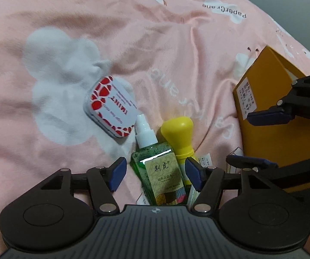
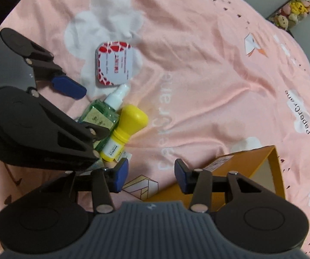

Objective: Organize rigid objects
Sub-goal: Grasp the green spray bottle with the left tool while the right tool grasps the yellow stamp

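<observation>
A green spray bottle (image 1: 160, 172) with a white nozzle lies on the pink bedsheet, between the jaws of my open left gripper (image 1: 155, 173), which do not touch it. A yellow-capped bottle (image 1: 182, 137) lies right beside it. A red-and-white mint tin (image 1: 110, 106) lies just beyond them. A yellow-orange box (image 1: 271, 116) stands open at the right. My right gripper (image 2: 151, 178) is open and empty, at the box's near edge (image 2: 230, 164). The bottles (image 2: 103, 116) (image 2: 129, 125) and the tin (image 2: 114, 65) also show in the right wrist view.
The pink sheet (image 1: 133, 32) is wrinkled, with white cloud prints and lettering. The left gripper (image 2: 68, 108) shows at the left of the right wrist view. A shelf of plush toys (image 2: 295, 8) stands far back right.
</observation>
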Tool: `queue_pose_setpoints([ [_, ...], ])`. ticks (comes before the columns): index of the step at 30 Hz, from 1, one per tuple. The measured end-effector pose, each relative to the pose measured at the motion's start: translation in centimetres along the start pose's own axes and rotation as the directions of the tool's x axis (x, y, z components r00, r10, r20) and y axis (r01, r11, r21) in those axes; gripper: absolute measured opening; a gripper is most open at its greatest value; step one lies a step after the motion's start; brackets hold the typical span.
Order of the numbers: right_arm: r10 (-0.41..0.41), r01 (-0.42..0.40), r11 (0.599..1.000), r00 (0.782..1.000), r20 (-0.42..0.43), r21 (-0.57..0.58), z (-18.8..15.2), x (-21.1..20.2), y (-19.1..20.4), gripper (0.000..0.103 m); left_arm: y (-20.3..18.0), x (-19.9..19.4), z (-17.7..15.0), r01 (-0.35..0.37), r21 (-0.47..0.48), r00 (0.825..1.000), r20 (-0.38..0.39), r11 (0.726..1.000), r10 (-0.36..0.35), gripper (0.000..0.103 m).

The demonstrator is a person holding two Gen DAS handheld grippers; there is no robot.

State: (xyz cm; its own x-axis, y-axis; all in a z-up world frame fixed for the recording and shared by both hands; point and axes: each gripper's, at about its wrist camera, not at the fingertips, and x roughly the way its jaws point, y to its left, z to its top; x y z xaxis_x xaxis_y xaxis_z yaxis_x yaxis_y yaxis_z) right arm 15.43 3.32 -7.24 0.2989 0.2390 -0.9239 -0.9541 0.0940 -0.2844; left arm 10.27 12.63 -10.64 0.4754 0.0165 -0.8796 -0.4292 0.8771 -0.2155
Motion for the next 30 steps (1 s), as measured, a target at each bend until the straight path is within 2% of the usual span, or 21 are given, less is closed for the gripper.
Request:
queue_pose_setpoints([
  [3,0.001,-0.001,1.0,1.0,-0.011,-0.007,0.1,0.6,-0.2,0.046,-0.1,1.2,0.1,-0.006,-0.009,1.0,-0.016,1.0,0.006,0.073],
  [10,0.009,-0.009,1.0,1.0,0.002,0.004,0.2,0.8,-0.9,0.051,0.6,2.4,0.0,0.038,-0.023,0.999,-0.002,0.999,-0.038,0.077],
  [16,0.031,-0.031,0.999,1.0,0.001,0.007,0.5,1.2,-0.9,0.051,0.9,2.8,-0.1,0.068,-0.025,0.998,0.004,0.997,-0.068,0.073],
  [20,0.034,-0.034,0.999,0.999,0.006,0.005,0.5,1.3,-0.9,0.051,0.8,2.6,-0.1,0.069,-0.019,0.998,-0.007,0.997,-0.069,0.062],
  [24,0.038,-0.039,0.999,0.999,0.011,0.01,0.4,1.2,-1.0,0.051,0.8,1.9,-0.3,0.07,-0.029,0.997,-0.009,0.997,-0.07,0.061],
  [30,0.067,-0.067,0.998,0.998,0.012,0.02,0.6,0.9,-1.2,0.051,1.3,0.1,-0.7,0.085,-0.052,0.996,0.035,0.995,-0.083,0.058],
])
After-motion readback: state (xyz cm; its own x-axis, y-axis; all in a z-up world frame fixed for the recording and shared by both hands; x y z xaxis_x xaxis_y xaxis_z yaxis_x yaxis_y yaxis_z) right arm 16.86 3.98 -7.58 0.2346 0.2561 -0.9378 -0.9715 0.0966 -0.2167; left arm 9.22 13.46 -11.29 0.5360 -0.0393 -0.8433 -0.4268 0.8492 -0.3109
